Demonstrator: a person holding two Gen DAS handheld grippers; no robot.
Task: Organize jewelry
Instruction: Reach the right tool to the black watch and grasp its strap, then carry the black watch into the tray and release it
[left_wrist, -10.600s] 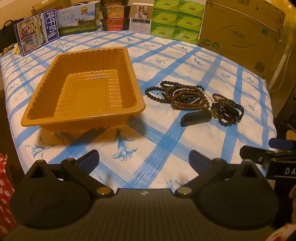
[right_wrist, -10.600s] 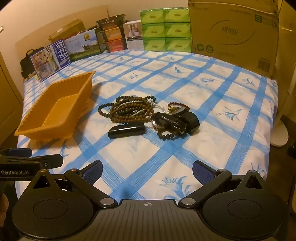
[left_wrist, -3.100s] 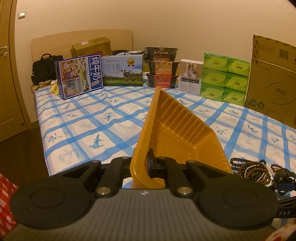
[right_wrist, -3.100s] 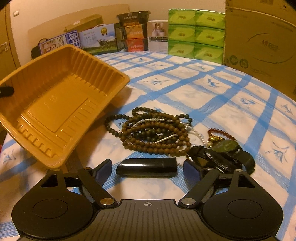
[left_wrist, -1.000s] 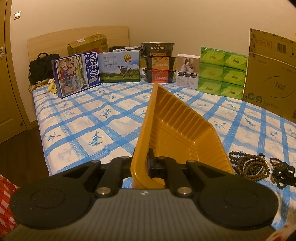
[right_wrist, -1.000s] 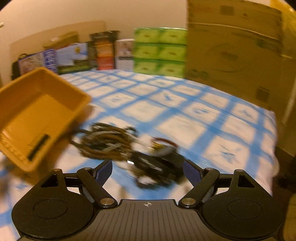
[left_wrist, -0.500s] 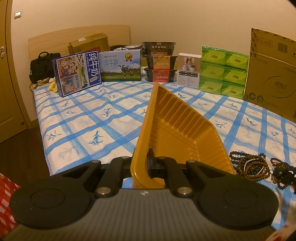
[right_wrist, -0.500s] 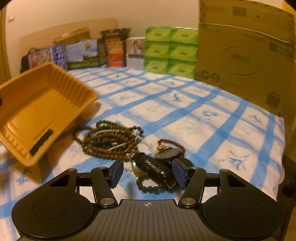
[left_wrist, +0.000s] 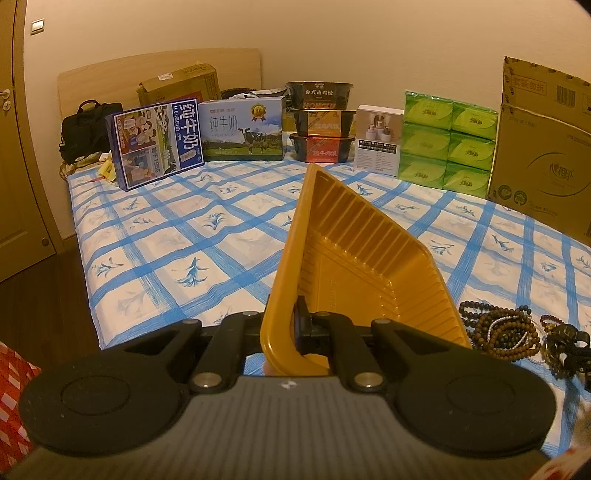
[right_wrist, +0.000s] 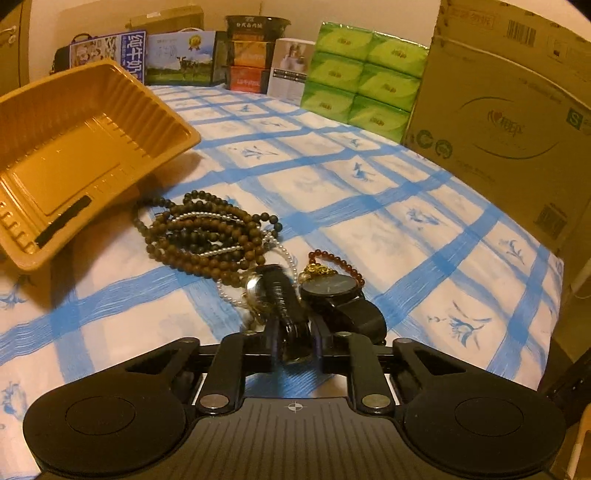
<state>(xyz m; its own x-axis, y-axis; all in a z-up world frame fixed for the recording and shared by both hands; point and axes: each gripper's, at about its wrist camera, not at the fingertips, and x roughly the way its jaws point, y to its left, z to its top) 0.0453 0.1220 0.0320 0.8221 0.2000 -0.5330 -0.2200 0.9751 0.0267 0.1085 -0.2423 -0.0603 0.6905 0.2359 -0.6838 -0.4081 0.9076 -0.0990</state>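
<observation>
The blue milk box (left_wrist: 155, 142) reads "纯牛奶" in large white characters, with "1956" on a lower panel. The box with the cow (left_wrist: 242, 129) also reads "纯牛奶"; its small line above is too fine to read. The top bowl (left_wrist: 319, 95) of the stack reads "台式卤肉饭" and, below it, "HONGLU". The bottom bowl (left_wrist: 323, 149) carries characters that look like "辣牛肉饭", not certain. The carton (right_wrist: 517, 110) shows a barcode, a boxed "S" and a faint logo. Print on the white box (left_wrist: 378, 144) and green packs (left_wrist: 448, 142) is unreadable.
</observation>
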